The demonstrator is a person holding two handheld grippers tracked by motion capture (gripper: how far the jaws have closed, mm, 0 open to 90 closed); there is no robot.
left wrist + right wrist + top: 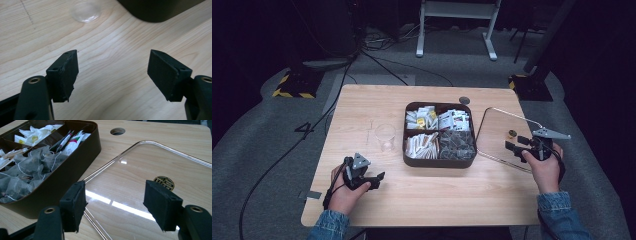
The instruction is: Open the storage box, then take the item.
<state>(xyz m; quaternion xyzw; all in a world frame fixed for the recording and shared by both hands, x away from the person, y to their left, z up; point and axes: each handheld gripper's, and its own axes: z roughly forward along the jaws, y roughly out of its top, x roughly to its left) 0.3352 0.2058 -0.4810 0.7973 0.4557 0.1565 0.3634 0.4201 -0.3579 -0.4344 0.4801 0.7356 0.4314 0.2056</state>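
A dark brown box (pixel 439 162) with four compartments of tea bags and sachets stands mid-table. Its clear lid (pixel 497 132) lies flat to the right, with a small brass knob (pixel 511 134) on it. An empty clear glass (pixel 385 137) stands just left of the box. My left gripper (pixel 378 179) is low over the bare wood near the front left, open, with nothing between its jaws (pixel 113 72). My right gripper (pixel 513 145) hovers over the lid's near edge, open and empty (pixel 115 195). From it the lid (pixel 140 165), the knob (pixel 164 182) and the box wall (pixel 70 172) lie ahead.
A round cable hole (pixel 464 100) sits in the table behind the box. In the left gripper view the glass (pixel 85 11) and a corner of the box (pixel 155 10) lie ahead. Cables run over the floor to the left of the table (pixel 362 105).
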